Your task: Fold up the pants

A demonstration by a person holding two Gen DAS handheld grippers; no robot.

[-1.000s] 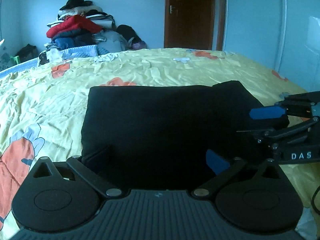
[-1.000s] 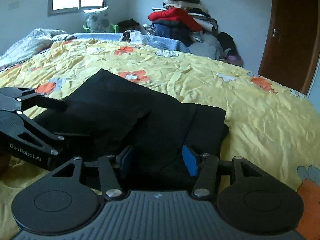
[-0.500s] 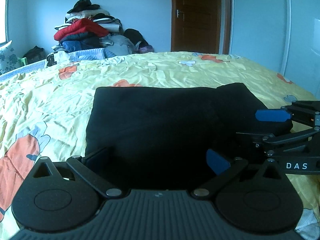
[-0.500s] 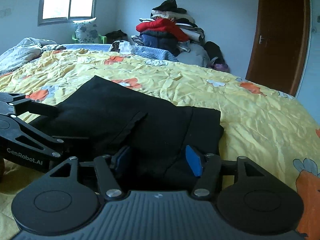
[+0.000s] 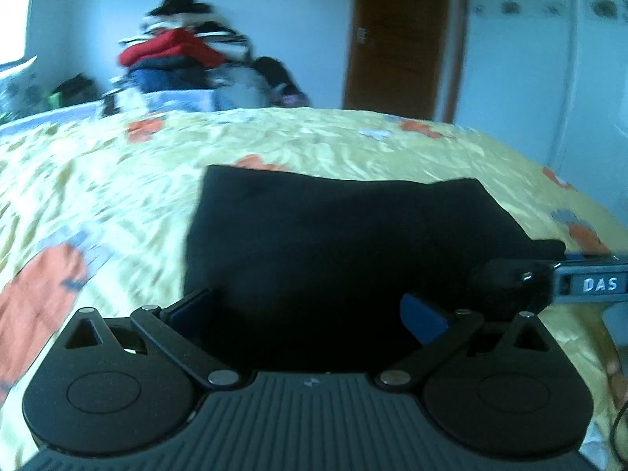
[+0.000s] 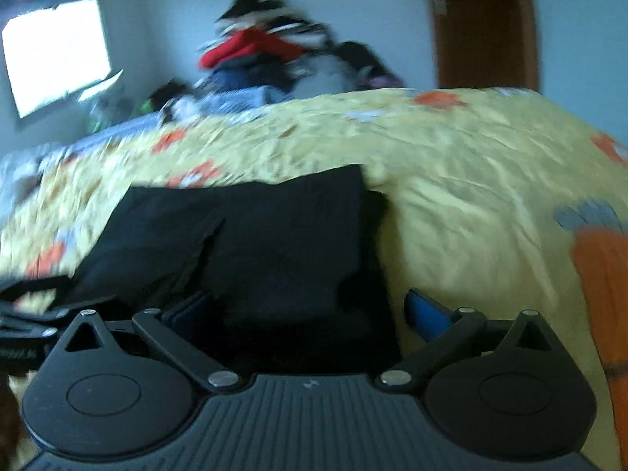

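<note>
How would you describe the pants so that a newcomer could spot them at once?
Find the bed with the yellow flowered cover. The pants lie folded on its near part, in front of both grippers. They are the only plain black thing on the cover.

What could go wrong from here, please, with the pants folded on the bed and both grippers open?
The folded black pants have an uneven right edge; a layer could slip and undo the fold. The left gripper and right gripper sit close together and might collide. Both views are blurred, so any regrasp could miss.
</note>
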